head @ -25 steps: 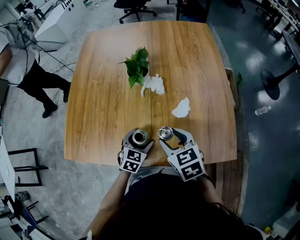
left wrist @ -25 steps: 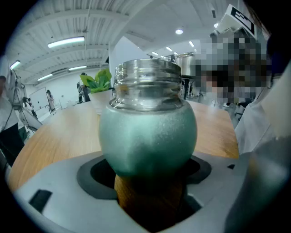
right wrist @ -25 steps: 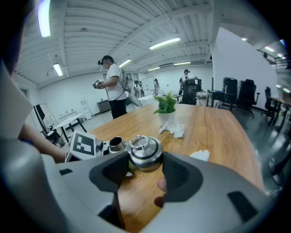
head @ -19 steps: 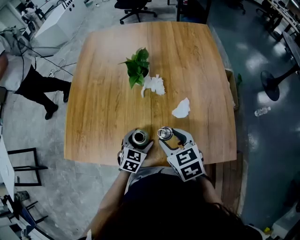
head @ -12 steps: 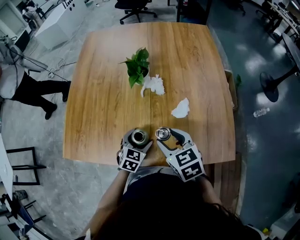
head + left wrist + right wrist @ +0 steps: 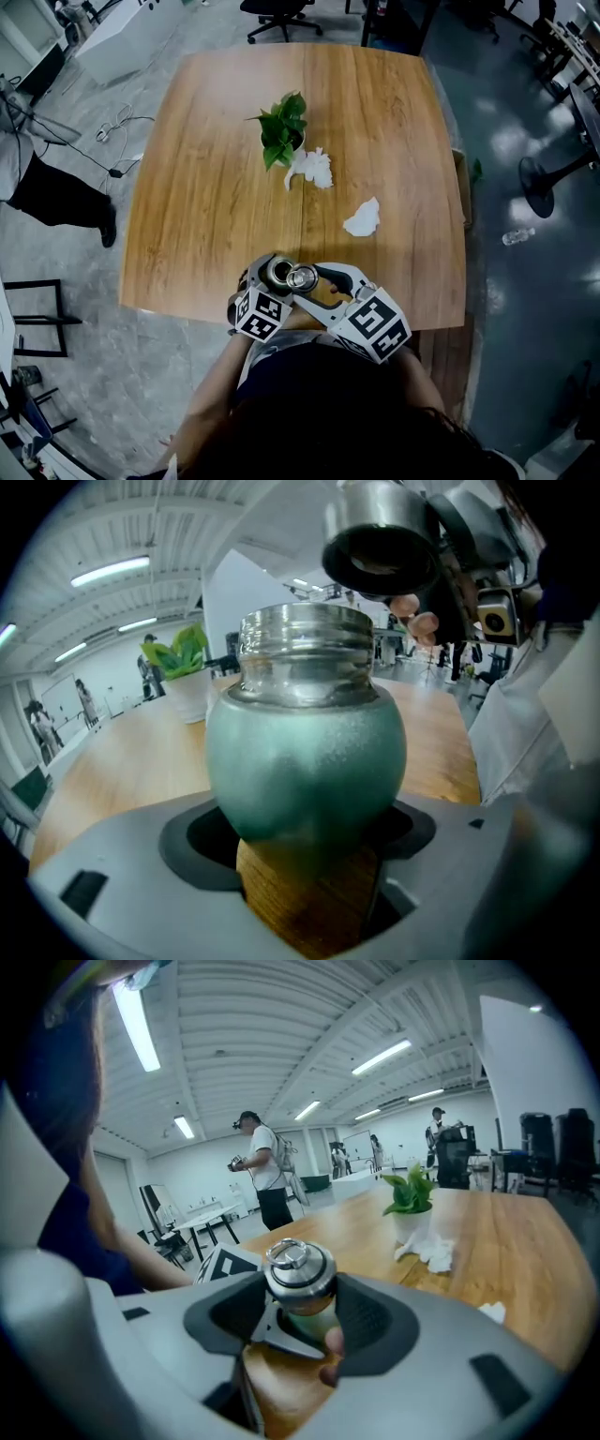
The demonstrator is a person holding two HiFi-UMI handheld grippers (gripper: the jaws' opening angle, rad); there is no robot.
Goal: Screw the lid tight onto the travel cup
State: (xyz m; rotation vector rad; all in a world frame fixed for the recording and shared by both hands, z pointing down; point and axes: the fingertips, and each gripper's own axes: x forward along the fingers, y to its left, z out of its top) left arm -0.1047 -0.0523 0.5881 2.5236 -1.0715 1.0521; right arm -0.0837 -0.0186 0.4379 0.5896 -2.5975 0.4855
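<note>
A green travel cup (image 6: pixel 276 273) with a bare steel threaded neck stands at the near edge of the wooden table (image 6: pixel 225 187). My left gripper (image 6: pixel 267 281) is shut on its round body (image 6: pixel 305 761). The steel lid (image 6: pixel 302 277), topped by a small ring, sits between the jaws of my right gripper (image 6: pixel 307 283), which is shut on it. In the left gripper view the lid (image 6: pixel 380 541) hangs above and just right of the cup's open mouth, its dark underside facing down. In the right gripper view the lid (image 6: pixel 298 1271) covers most of the cup (image 6: pixel 311 1319) below.
A small potted plant (image 6: pixel 282 131) stands mid-table with crumpled white tissue (image 6: pixel 310 170) beside it, and another tissue (image 6: pixel 363 217) lies nearer on the right. A person (image 6: pixel 37 183) stands on the floor to the left. An office chair (image 6: pixel 281 14) is beyond the far edge.
My right gripper has carried the lid leftward, from beside the cup to just over its mouth. The left gripper and cup have stayed in place.
</note>
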